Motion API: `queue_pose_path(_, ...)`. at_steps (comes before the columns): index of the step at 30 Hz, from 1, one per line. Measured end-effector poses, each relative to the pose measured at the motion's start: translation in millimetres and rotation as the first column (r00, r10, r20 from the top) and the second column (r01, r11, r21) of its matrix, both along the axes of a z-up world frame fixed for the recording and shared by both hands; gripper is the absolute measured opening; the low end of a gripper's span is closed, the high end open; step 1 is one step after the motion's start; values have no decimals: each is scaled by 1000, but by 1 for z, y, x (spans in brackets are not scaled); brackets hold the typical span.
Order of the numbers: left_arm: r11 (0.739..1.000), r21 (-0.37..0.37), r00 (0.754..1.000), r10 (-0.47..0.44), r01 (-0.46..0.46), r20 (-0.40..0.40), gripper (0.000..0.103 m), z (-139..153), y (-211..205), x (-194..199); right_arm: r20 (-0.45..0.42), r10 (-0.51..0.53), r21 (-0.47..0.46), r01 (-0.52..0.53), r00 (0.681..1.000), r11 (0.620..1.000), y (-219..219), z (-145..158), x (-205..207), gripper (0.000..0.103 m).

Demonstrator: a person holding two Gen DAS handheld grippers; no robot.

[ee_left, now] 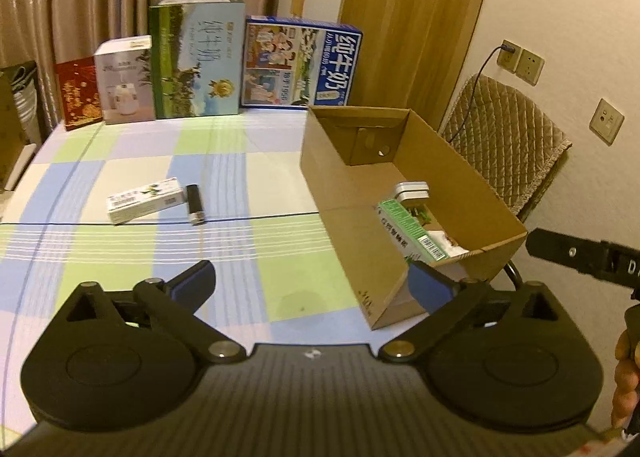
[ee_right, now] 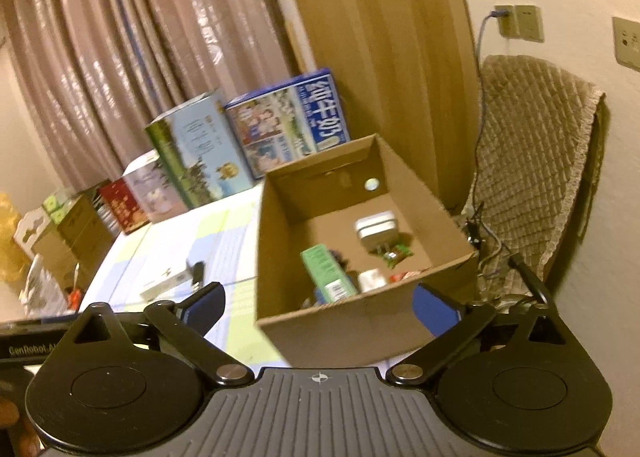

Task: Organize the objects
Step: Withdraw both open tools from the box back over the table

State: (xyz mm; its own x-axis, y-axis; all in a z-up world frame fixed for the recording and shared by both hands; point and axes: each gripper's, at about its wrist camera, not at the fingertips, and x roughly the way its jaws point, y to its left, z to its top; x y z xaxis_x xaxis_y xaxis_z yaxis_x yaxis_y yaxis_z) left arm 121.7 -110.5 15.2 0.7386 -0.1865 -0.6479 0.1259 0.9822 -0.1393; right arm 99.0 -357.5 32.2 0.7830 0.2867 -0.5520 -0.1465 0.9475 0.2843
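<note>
An open cardboard box (ee_left: 352, 193) stands on the right of the checked tablecloth; it also shows in the right wrist view (ee_right: 332, 333). Inside lie a green carton (ee_left: 412, 227), a white-grey adapter (ee_left: 412, 193) and small items. On the cloth to the left lie a white carton (ee_left: 146, 201) and a black lipstick-like tube (ee_left: 194, 204). My left gripper (ee_left: 310, 283) is open and empty, hovering before the box's near corner. My right gripper (ee_right: 320, 303) is open and empty, just in front of the box's near wall.
Tall milk cartons (ee_left: 300, 65) and gift boxes (ee_left: 124, 85) line the table's back edge by the curtain. A padded chair (ee_left: 516, 137) stands right of the box, by wall sockets with a cable. More boxes (ee_right: 72, 241) crowd the table's far left.
</note>
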Motion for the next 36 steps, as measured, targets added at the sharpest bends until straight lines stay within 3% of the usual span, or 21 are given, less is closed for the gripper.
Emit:
queue_pose_path(18, 996, -4, 996, 86, -86, -6, 102, 8, 72, -40, 13, 127, -54, -126, 992, 991, 76, 12, -16, 101)
queue_pose_path(36, 986, -71, 989, 149, -150, -24, 102, -7, 128, -39, -9, 211, -108, -211, 977, 971, 133, 2, -10, 101)
